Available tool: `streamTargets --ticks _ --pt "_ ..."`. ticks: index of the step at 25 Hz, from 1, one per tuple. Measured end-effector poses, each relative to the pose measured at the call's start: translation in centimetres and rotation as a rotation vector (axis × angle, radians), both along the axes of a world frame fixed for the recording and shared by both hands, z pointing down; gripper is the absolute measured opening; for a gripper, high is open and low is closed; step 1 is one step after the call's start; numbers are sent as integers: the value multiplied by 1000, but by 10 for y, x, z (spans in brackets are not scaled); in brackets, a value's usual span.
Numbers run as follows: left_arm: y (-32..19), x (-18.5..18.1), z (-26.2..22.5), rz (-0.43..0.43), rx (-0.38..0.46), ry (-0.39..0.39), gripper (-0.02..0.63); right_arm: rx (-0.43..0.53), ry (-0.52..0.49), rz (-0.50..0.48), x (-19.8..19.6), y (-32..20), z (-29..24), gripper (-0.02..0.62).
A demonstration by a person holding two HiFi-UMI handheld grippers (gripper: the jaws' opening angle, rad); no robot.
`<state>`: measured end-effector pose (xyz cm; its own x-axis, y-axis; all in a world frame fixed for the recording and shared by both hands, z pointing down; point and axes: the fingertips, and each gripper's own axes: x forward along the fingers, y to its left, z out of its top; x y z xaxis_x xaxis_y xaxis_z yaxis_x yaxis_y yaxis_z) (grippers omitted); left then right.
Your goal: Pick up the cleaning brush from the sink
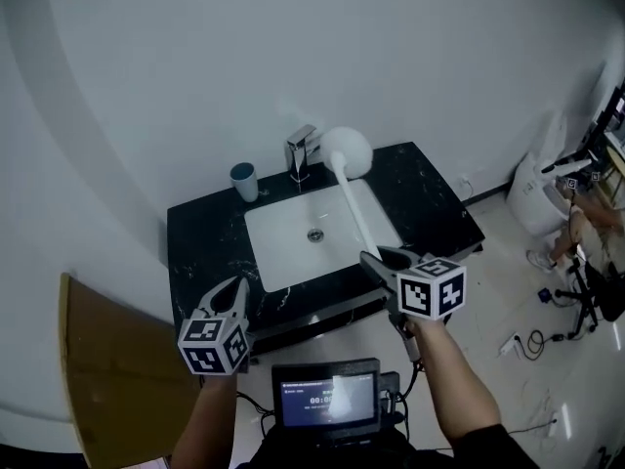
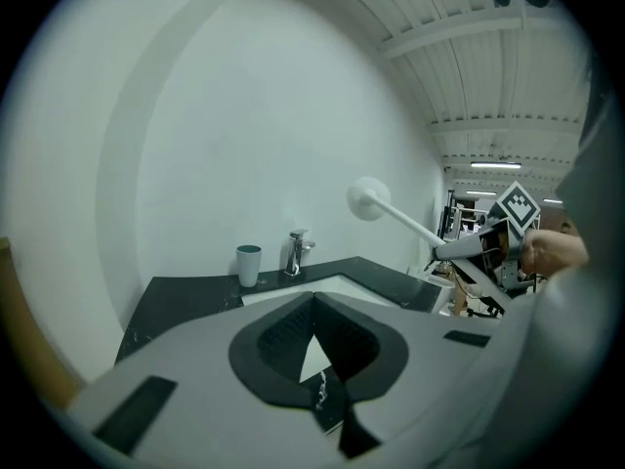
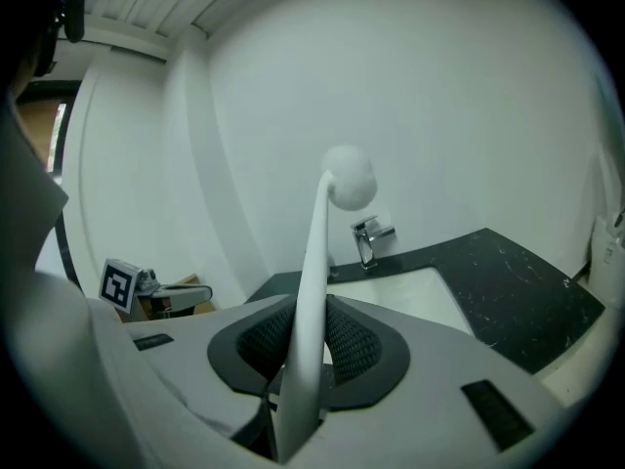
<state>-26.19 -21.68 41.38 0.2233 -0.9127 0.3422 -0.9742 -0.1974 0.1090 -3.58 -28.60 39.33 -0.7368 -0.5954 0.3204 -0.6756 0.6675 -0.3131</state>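
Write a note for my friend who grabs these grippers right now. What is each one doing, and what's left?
Right gripper: shut on the handle of the white cleaning brush.
Left gripper: jaws together, holding nothing, near the front edge of the black counter.
Brush: in the air above the sink, with its round head up by the faucet.
Done: brush is out of the sink.
Left: the pick-up looks finished; just keep a firm hold.

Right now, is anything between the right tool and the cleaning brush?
Nothing visible: the right tool is shut on the cleaning brush at its handle, and the brush hangs clear above the sink.
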Motion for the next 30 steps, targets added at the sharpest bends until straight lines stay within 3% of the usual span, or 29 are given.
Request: streamTargets --ticks 5,9,13,16,21,25,30 --pt "25 15 -7 -8 72 -34 12 75 -55 7 20 29 -14 63" --pt "45 35 -5 -54 105 -4 12 163 -55 -15 46 45 -19 63" --pt "64 68 -24 -102 154 -30 12 237 -79 -46 86 60 -30 63" --pt "80 95 -43 -166 203 -3 12 274 -90 -112 113 72 -36 63" --pt "100 150 -64 -225 239 -56 12 343 -117 -185 162 79 -51 63" --pt "113 180 -60 -247 249 -50 12 401 -125 -179 190 89 -58 63" --pt "129 180 -50 -269 250 -34 12 423 -154 -133 199 100 -55 63"
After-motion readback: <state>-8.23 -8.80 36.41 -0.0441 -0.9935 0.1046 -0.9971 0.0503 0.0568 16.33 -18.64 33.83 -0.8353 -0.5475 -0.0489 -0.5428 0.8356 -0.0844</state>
